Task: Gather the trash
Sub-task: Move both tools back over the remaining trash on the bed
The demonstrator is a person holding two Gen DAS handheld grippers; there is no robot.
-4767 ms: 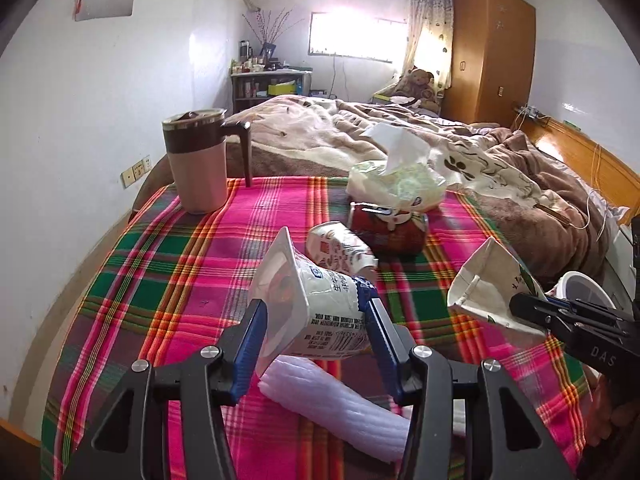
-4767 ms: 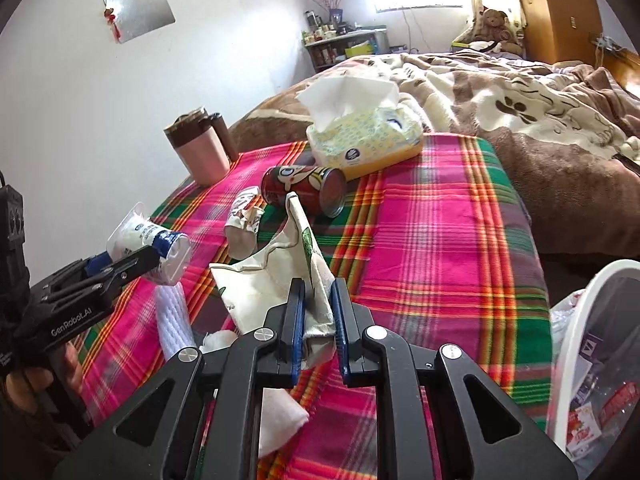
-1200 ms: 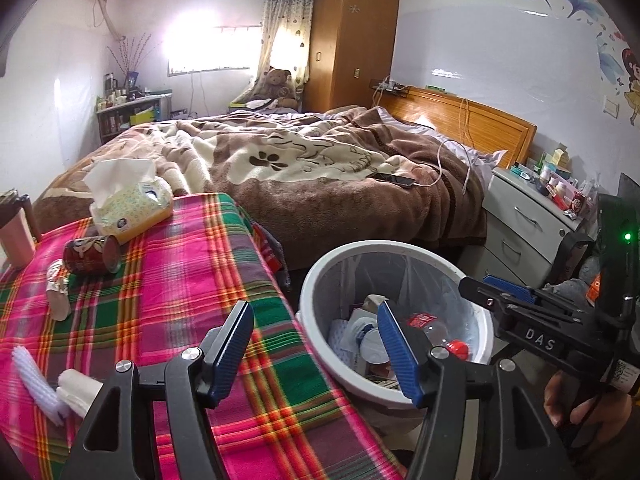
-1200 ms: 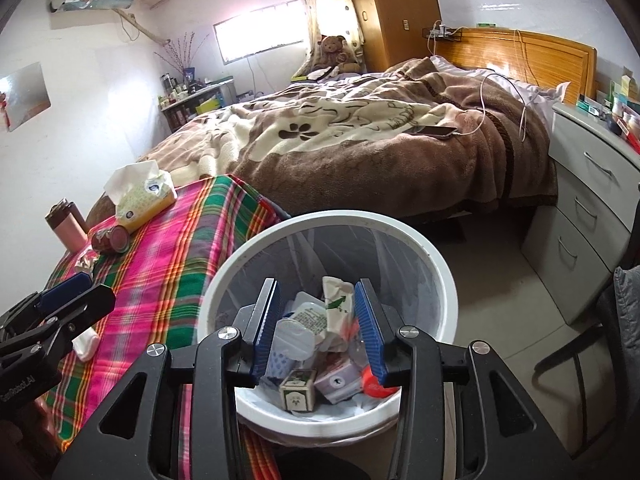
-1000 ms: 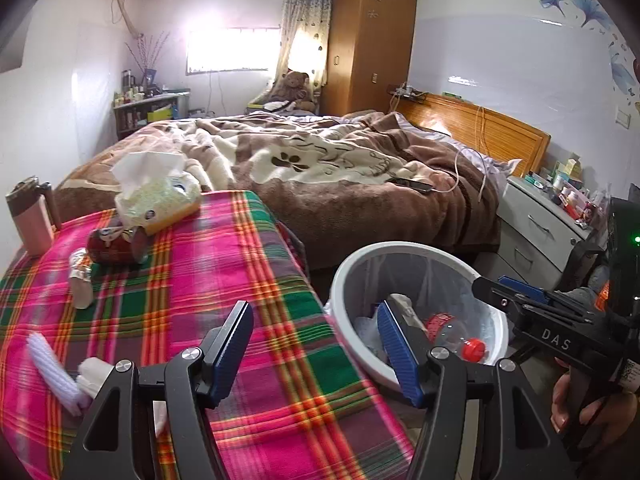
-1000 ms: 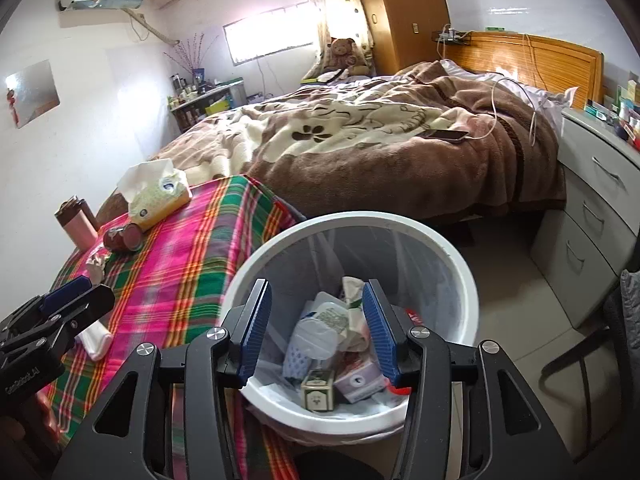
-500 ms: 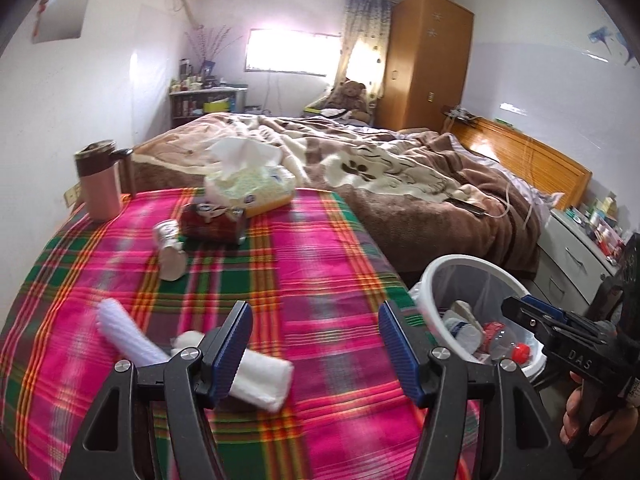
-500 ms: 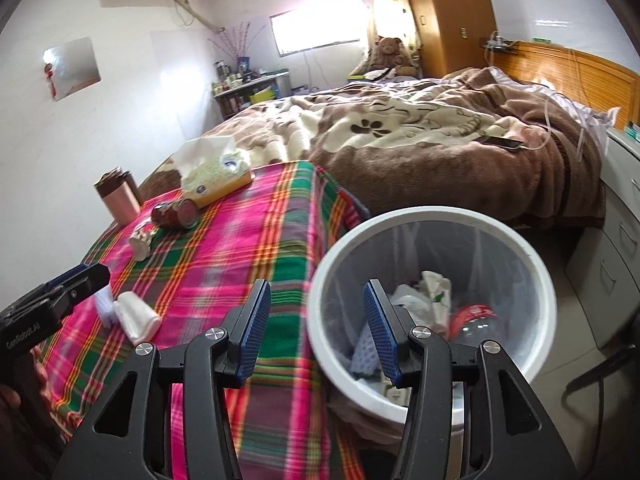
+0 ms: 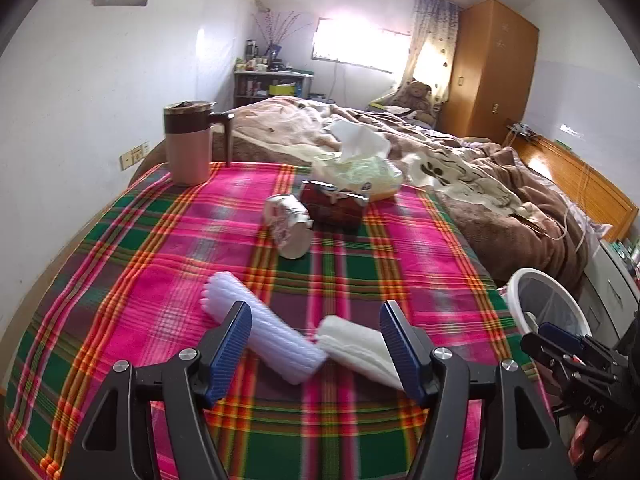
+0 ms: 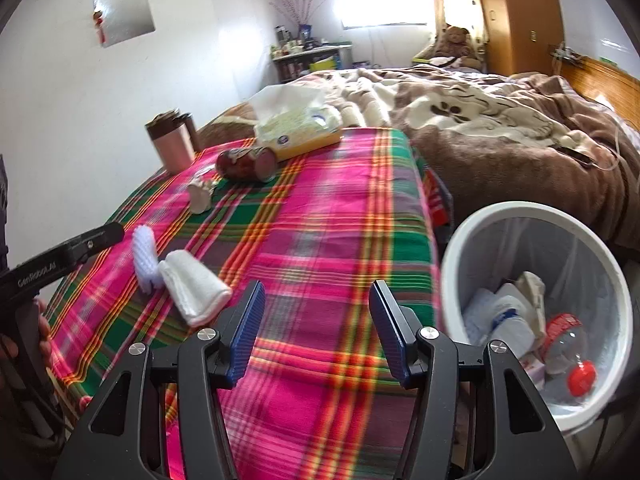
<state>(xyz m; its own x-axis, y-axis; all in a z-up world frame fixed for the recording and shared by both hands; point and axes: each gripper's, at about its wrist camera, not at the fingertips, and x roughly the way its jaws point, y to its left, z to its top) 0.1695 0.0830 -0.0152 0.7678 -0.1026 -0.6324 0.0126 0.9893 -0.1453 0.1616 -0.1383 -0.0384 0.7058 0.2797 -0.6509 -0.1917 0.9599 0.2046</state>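
On the plaid tablecloth (image 9: 120, 264) lie a ribbed white foam sleeve (image 9: 264, 338) and a folded white cloth (image 9: 360, 350), just beyond my open left gripper (image 9: 316, 336), which holds nothing. Farther back lie a crushed paper cup (image 9: 290, 228) and a red can (image 9: 334, 206) on its side. My right gripper (image 10: 316, 322) hovers over the table's near right part, empty, its jaws opening. The white trash bin (image 10: 460, 248) stands to its right with a bottle and wrappers inside. The same foam sleeve (image 10: 145, 256), cloth (image 10: 194, 288), cup (image 10: 200, 196) and can (image 10: 246, 164) show in the right wrist view.
A pink mug with a brown lid (image 9: 188, 144) and a tissue pack (image 9: 360, 168) stand at the table's far side. A bed with a brown blanket (image 9: 500, 184) lies beyond. A white drawer unit (image 9: 616, 276) is behind the bin (image 9: 520, 280).
Both grippers swung left from over the bin to over the table. The carton and paper bag they held earlier are gone from the jaws. The right jaws have widened.
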